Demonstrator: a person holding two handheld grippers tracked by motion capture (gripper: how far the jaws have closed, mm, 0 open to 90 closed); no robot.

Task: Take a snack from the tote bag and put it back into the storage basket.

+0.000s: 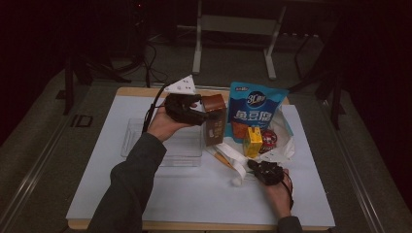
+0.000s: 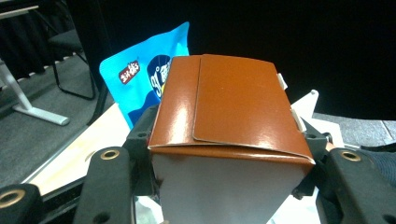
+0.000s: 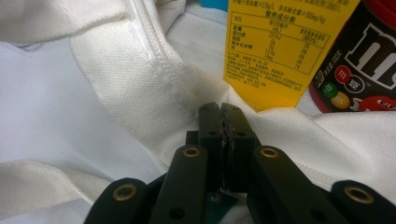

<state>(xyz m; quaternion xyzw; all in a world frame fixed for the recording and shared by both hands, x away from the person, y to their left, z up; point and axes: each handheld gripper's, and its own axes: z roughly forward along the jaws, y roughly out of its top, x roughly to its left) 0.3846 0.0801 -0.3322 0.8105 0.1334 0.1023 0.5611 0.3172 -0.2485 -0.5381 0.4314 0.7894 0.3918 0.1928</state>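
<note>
A brown carton [image 1: 215,124] with a white side [image 2: 233,102] is held upright above the table's middle. My left gripper [image 1: 195,114] [image 2: 226,154] is shut on it, one jaw on each side. Behind it stands a blue snack bag [image 1: 255,109] [image 2: 140,79]. A white cloth bag [image 1: 286,145] [image 3: 140,79] lies open on the right, with a yellow juice box [image 1: 252,141] [image 3: 285,46] and a dark candy can [image 1: 269,138] [image 3: 364,60] on it. At the bag's near rim, my right gripper [image 1: 261,167] [image 3: 223,116] is shut on the fabric.
A clear plastic tray [image 1: 145,141] sits left of centre, under my left forearm. The bag's white straps [image 1: 233,158] trail across the pale mat [image 1: 194,194]. A white three-cornered plate [image 1: 182,86] rides on the left gripper. Table legs and cables stand beyond the far edge.
</note>
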